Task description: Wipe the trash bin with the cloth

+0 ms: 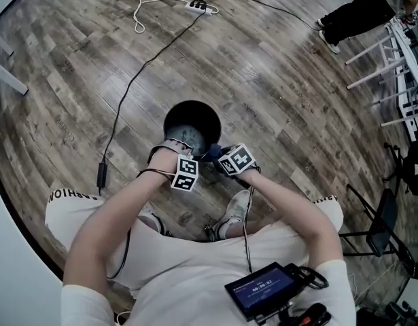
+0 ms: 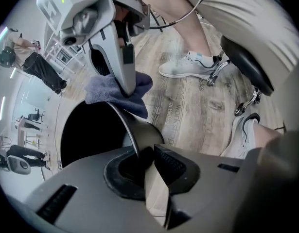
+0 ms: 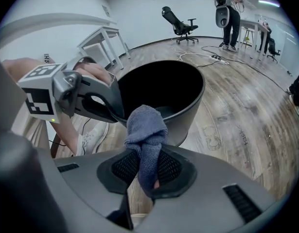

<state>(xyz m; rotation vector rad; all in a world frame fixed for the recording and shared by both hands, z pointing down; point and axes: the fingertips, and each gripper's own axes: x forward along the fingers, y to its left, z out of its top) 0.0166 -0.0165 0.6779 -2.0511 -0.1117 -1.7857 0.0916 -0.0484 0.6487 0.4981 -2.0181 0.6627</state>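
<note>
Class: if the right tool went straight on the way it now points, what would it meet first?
Most likely the near rim of the trash bin, the cloth in the right tool touching first; depth is hard to judge.

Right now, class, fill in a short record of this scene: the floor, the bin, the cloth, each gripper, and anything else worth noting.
floor: wood floor
trash bin: black, round, upright, open at the top
cloth: blue-grey, bunched, at the bin's near rim
left gripper: jaws closed on the bin's rim
right gripper: jaws shut on the cloth
other: power strip lying on the floor beyond the bin
</note>
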